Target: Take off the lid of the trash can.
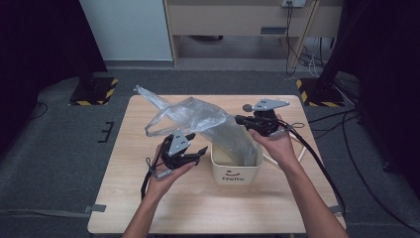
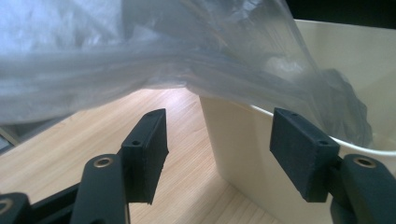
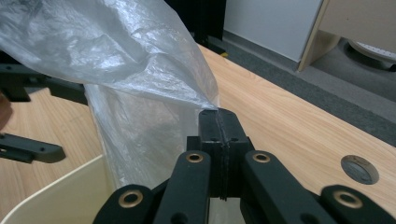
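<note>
A clear plastic bag (image 1: 190, 115) stretches from the table's back left down into a cream bin (image 1: 233, 171) marked "Hello". My right gripper (image 1: 238, 119) is above the bin's far side, shut on the bag's edge; in the right gripper view the closed pads (image 3: 218, 125) pinch the film of the bag (image 3: 116, 60). Just left of the bin, my left gripper (image 1: 200, 153) stands open. In the left gripper view its jaws (image 2: 226, 151) straddle the bin wall (image 2: 243, 154) under the bag (image 2: 187, 60) without pressing on anything.
The bin stands right of centre on a light wooden table (image 1: 148, 198). A round cable hole (image 3: 359, 169) sits in the tabletop near the right gripper. Black stands with striped bases (image 1: 94, 91) flank the table's far corners on the grey floor.
</note>
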Demonstrator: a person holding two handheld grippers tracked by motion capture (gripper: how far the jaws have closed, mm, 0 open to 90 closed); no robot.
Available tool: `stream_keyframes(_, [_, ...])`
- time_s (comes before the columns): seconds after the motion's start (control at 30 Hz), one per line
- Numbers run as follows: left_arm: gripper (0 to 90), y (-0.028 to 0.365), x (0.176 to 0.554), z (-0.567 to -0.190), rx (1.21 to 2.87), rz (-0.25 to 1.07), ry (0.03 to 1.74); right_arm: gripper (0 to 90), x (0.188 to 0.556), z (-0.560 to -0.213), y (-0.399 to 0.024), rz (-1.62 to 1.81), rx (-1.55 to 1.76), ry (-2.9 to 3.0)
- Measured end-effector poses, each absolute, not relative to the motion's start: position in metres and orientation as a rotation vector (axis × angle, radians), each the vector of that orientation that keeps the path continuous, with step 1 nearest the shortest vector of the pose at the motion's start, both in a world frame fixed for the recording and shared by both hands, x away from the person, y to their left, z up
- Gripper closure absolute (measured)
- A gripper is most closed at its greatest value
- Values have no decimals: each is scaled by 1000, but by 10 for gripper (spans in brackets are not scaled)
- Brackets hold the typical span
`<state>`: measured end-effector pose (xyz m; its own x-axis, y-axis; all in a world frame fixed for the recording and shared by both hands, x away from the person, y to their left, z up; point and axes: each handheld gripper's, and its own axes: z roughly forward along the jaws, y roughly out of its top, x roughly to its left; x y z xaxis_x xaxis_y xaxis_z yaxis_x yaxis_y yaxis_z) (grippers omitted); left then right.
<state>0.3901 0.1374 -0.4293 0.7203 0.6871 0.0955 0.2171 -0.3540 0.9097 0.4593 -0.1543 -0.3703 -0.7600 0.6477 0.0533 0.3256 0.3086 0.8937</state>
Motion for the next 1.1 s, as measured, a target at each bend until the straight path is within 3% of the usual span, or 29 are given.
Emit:
stream_keyframes(0.67, [353,134,399,-421,1856,562,688,900,445,-367,-170,1416,855,2246])
stream_keyframes(1.1, [513,124,401,-412,1851,617,624,900,438,-367,-174,1444,839,2240])
